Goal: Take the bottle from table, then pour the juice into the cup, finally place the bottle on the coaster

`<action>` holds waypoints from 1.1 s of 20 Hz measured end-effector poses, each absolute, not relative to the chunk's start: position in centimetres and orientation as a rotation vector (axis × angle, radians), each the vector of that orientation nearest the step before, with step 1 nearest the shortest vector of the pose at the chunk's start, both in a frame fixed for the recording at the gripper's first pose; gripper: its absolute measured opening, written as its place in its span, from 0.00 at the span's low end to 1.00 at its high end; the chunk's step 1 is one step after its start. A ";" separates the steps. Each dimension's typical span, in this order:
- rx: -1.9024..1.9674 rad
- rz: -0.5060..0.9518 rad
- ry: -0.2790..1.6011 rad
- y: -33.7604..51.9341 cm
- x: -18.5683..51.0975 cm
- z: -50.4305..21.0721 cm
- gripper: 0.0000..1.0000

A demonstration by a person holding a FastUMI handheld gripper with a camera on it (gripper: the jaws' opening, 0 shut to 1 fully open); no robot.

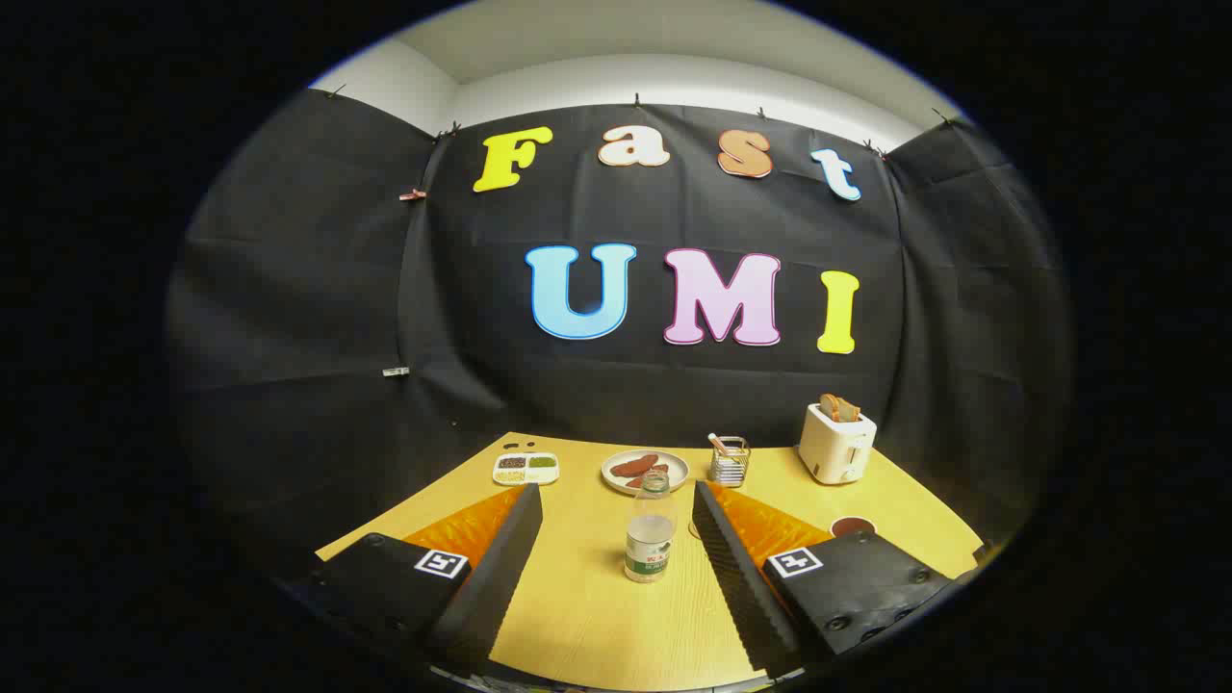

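Gripper (pixel 616 505) released, fingers spread wide over the table (pixel 577 616), touching nothing. Bottle (pixel 650 527) stands upright on the table between the fingers, closer to the right one, clear of both; uncapped as far as can be told, liquid in its lower part, label near the base.

Left to right along the far side of the table: tray (pixel 526 468) with small sections at 11 o'clock from the bottle; plate (pixel 645 470) with reddish food at 12 o'clock, just behind the bottle; wire holder (pixel 730 461) at 1 o'clock; toaster (pixel 836 443) with bread in its slots further right. Coaster (pixel 853 526), round and dark, at 3 o'clock beyond the right finger. Cup: cannot tell.
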State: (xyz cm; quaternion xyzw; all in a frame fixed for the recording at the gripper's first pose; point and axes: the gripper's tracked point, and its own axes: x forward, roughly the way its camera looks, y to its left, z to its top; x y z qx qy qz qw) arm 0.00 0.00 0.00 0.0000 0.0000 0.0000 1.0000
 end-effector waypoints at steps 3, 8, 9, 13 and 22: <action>0.019 -0.024 0.012 -0.6 -0.1 -0.4 0.97; 0.032 -0.047 0.022 -1.2 0.3 -0.9 0.97; 0.030 -0.049 0.023 -1.2 0.4 -1.1 0.97; 0.044 -0.017 0.071 -0.2 1.1 -3.4 0.97; 0.066 -0.100 0.107 -1.3 4.0 -5.8 0.97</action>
